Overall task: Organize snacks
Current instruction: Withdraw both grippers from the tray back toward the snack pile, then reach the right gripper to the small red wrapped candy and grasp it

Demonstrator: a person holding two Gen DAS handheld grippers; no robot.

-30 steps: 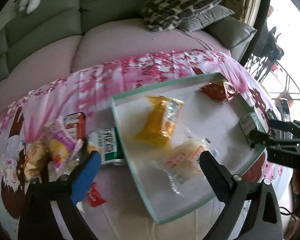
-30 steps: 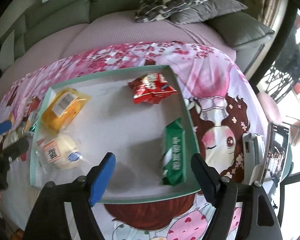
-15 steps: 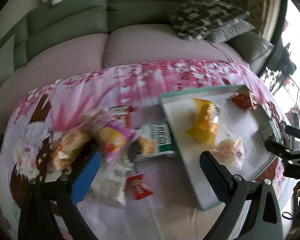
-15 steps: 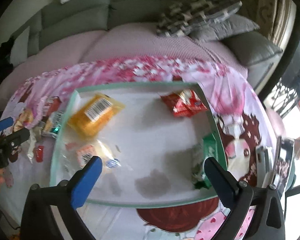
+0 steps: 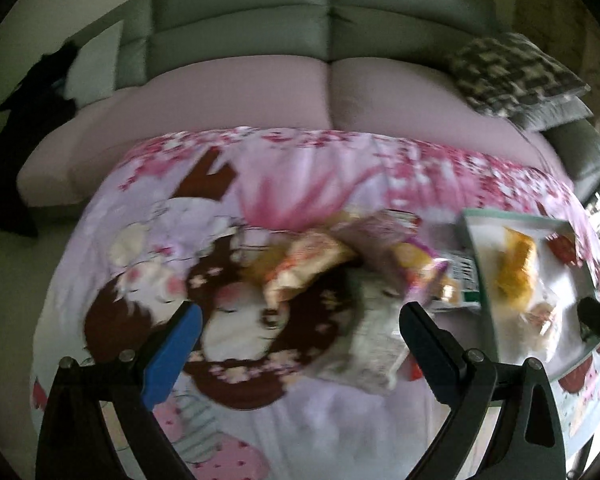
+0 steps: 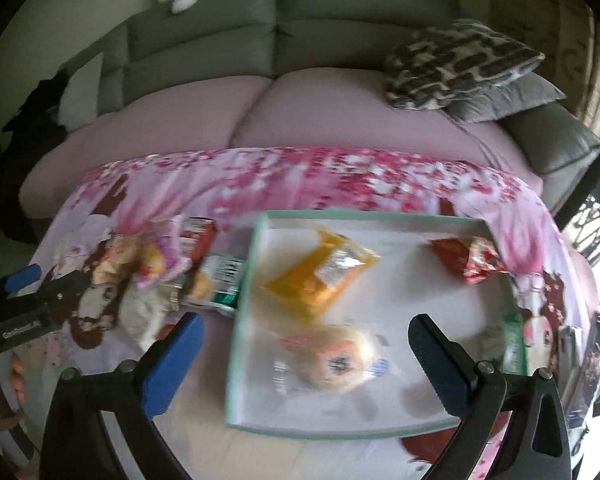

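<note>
1. The pale green tray (image 6: 244,280) lies on a tabletop (image 6: 308,184) covered with a pink cartoon-print cloth, towards the right end, with a sofa (image 6: 260,112) just beyond the far edge. It looks to be the collecting place for the snacks.

2. Four packets lie in the tray, apart from one another: an orange packet (image 6: 320,276) near the far left corner, a red packet (image 6: 466,262) at the far right corner, a clear-wrapped round bun (image 6: 332,360) near the near left corner, and a green packet (image 6: 514,340) along the right rim. The spacing suggests each was set down singly and not stacked.

3. The unsorted pile of snacks (image 5: 340,264) sits on the cloth just left of the tray, its packets overlapping and touching the tray's left rim. They are probably what remains to be moved.

4. The left tool (image 5: 300,328) hangs over that pile with its fingers spread and nothing between them, seemingly placed to choose the next packet.

5. The right tool (image 6: 306,344) hovers over the near left part of the tray, spread as wide as it goes and empty; the bun lies below the gap, untouched.

6. Writing: a barcode label shows on the orange packet, and dark lettering on a white-and-green packet (image 6: 224,276) beside the tray. Motion blur leaves both unreadable, and no brand can be made out.
</note>
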